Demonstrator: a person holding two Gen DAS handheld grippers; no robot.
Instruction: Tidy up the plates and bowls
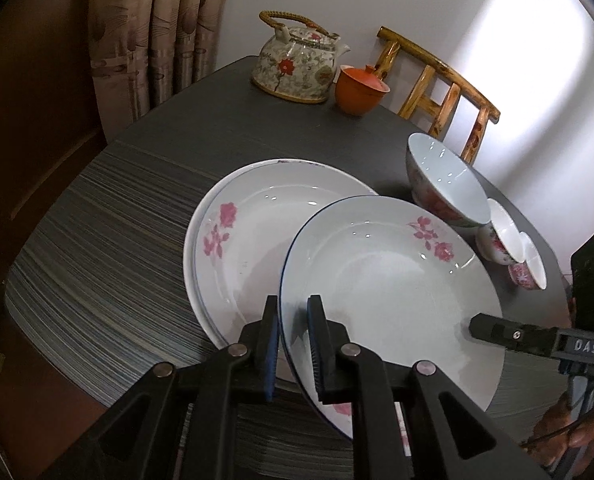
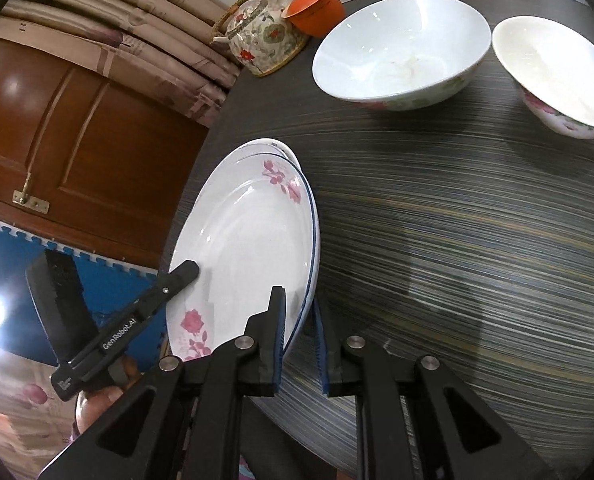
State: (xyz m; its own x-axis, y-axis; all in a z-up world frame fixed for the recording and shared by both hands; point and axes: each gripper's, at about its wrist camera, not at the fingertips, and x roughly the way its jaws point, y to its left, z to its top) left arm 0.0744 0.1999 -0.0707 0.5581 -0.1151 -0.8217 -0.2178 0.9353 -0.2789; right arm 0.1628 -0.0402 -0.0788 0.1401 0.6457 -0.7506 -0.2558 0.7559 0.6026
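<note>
right claw – pinching top plate rim | left claw – opposite rim

The left gripper points down and forward, its two black fingers with blue pads closed on the rim of a white plate. The right gripper points down the same way, pinching the opposite rim of that plate. A hand shows below the left gripper in the right wrist view.
</note>
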